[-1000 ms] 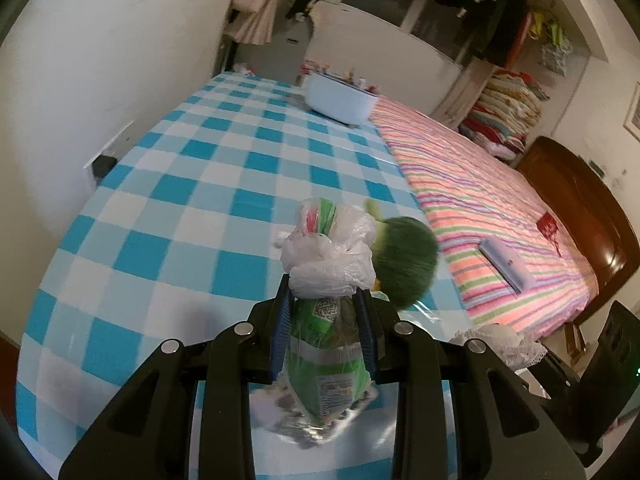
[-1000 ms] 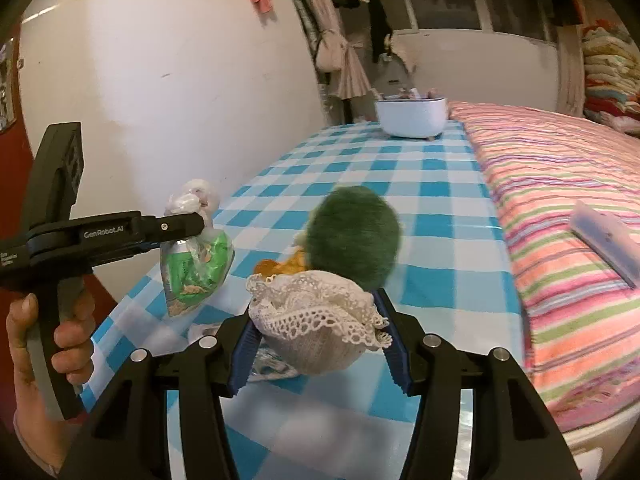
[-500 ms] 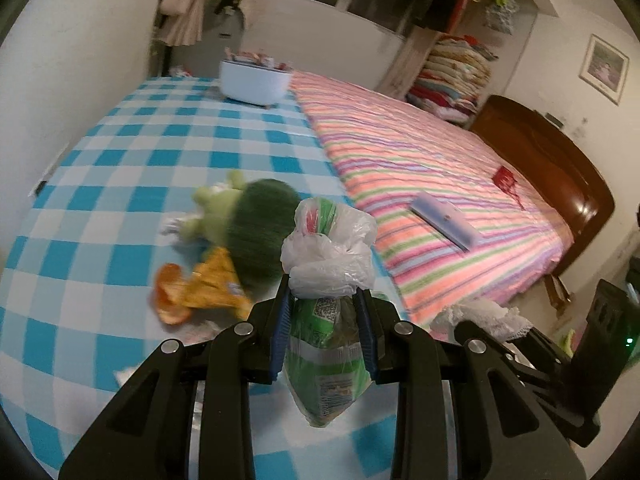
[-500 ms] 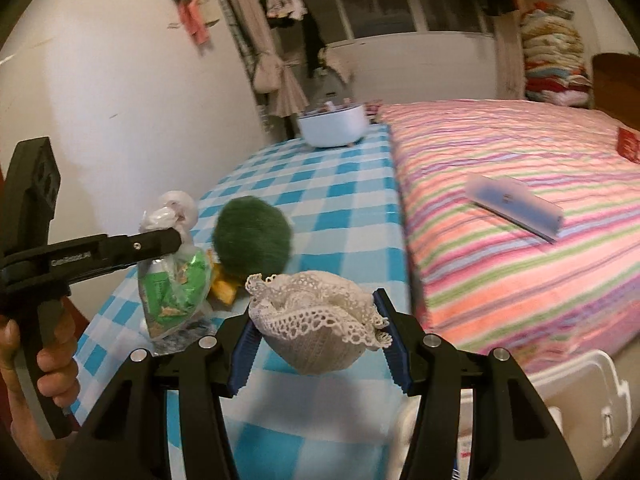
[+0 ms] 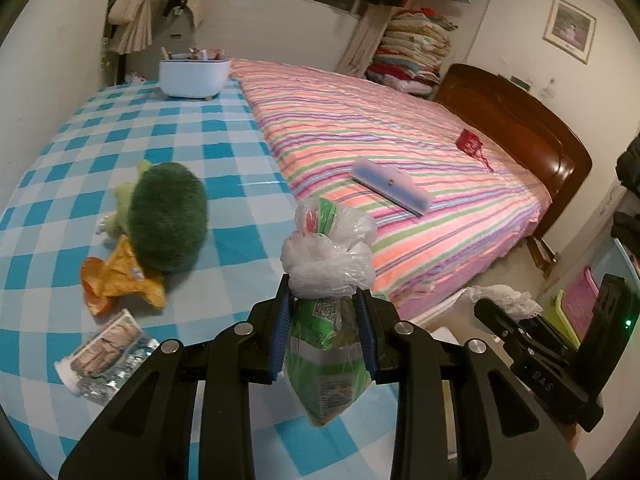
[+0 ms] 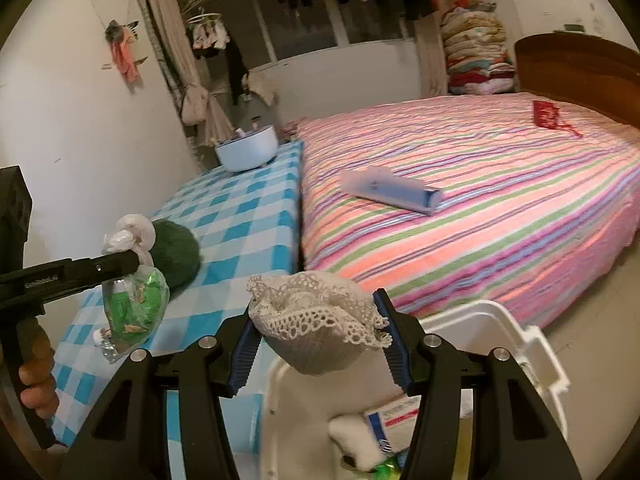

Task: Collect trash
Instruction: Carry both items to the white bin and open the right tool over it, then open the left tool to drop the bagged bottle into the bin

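Right gripper [image 6: 318, 336], clamped on the lace cloth [image 6: 316, 320], should centre over the white bin [image 6: 516, 340] at lower frame before releasing.

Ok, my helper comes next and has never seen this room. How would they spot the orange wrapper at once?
Start at the blue-and-white checked cloth beside the striped bed. On it lies a round green plush toy; the orange wrapper is crumpled against its near side. A silvery packet lies just in front, but only the wrapper is bright orange.
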`<state>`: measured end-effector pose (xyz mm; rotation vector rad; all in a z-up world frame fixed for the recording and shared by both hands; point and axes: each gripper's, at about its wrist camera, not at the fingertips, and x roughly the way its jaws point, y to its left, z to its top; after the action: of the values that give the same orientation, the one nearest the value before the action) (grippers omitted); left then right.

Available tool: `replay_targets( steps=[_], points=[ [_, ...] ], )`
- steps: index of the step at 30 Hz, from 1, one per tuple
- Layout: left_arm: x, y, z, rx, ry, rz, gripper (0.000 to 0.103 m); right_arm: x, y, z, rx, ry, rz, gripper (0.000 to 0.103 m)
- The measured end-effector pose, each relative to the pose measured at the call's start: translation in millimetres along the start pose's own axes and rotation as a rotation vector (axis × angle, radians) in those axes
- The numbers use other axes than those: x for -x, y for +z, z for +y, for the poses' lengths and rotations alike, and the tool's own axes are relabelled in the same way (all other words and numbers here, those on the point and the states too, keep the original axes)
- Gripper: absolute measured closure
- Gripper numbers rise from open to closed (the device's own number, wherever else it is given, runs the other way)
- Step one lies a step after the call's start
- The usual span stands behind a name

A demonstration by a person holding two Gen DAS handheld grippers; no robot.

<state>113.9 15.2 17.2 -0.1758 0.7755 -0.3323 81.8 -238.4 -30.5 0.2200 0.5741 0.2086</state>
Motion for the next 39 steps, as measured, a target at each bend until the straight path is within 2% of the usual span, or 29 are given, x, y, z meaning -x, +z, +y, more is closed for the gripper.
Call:
replay_targets(
  steps=[9,14,20,32,39],
  points=[
    [-9,-3,-30,-0.045,-0.038,0.014,0.074,18,-8,-18,-0.032,-0.076,-0.037,0.048],
    [-14,-8,-47,-0.074,-0.057,0.027,0.074,24,-8,-27,-0.069,-0.077,-0.066,0.033],
    [-22,-12,-63,-0.098,-0.084,0.047,0.073,48,-4,-45,-0.16,-0.113,-0.199,0.033],
    [-36,-26,-106,-0.164,-0.158,0.088,0.073,80,-2,-65,-0.26,-0.14,-0.36,0.033],
    [-45,-37,-133,-0.223,-0.186,0.112,0.072,89,-4,-78,-0.312,-0.143,-0.391,0.033]
  ],
)
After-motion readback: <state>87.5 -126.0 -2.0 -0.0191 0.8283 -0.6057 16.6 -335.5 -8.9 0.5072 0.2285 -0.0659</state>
